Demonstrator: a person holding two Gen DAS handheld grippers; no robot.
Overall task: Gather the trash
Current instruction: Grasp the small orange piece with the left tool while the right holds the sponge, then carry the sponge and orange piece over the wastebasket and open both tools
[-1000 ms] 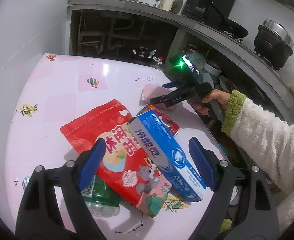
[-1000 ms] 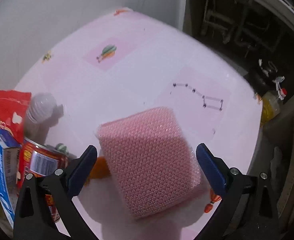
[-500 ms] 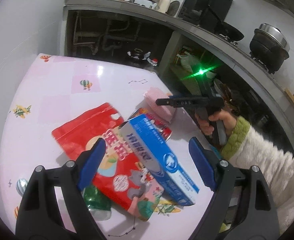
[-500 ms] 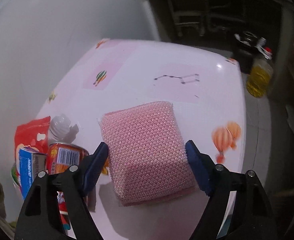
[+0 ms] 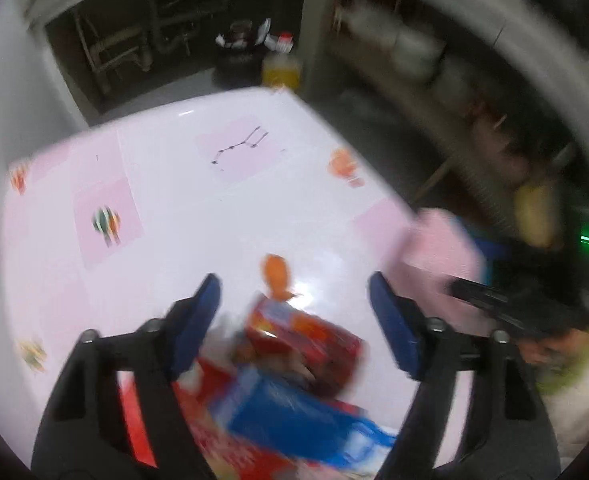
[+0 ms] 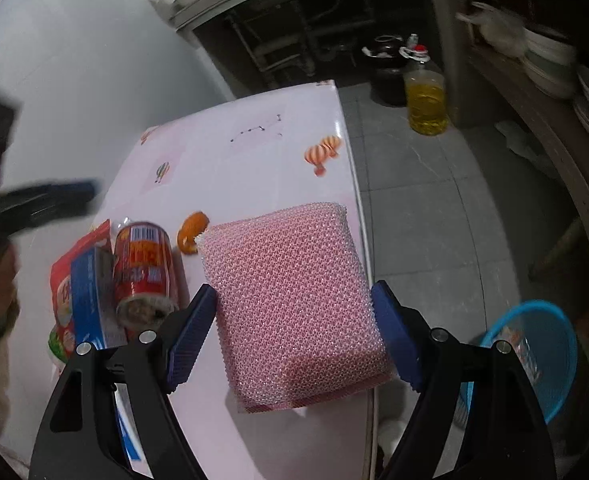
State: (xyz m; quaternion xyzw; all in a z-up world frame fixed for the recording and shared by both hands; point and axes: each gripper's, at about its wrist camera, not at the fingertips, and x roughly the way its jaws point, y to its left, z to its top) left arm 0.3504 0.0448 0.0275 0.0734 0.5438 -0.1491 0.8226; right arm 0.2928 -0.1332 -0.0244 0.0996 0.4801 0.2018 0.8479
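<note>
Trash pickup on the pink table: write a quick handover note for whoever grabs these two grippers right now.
Right gripper: jaws closed on the pink sponge at the table's right edge, blue basket on the floor just beyond.
Left gripper: open, holding nothing, jaws just closing, hovering over the red can; that view is blurred.
On the table: can, blue box, red pouch, orange peel.
Done: sponge gripped.
Left: probably drop the sponge in the basket, then clear the rest.
</note>
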